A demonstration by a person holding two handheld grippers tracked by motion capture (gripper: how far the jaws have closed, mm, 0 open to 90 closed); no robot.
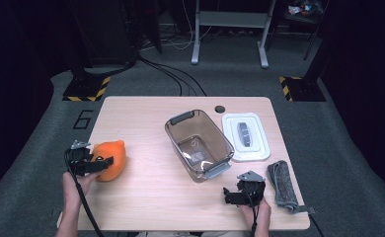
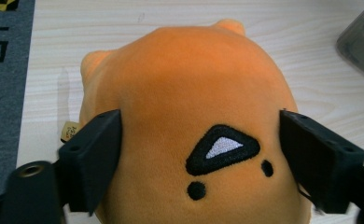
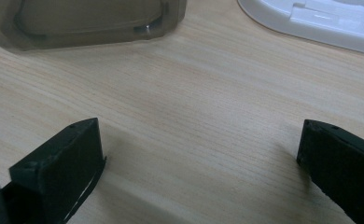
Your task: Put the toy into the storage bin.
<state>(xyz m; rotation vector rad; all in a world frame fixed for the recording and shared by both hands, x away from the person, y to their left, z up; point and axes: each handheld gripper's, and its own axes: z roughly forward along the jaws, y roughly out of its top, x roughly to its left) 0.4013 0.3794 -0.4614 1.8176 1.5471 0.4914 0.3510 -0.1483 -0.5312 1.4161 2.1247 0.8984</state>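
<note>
Snugly, left gripper (image 2: pixel 199 154) fingers (image 2: pixel 94 158) pressing orange plush toy (image 2: pixel 189 93)

Orange plush toy (image 1: pixel 110 159), rounded body, soft nap, sitting on the worktop near its left edge, well apart from everything else. Two small nubs stick out at the far side (ears, probably). Embroidered face on the near side: black triangle with a white centre plus two black dots. Small tan tag pokes out at its left flank; print too small to read.

Table evenly lit, surroundings dark, close-ups soft.
</note>
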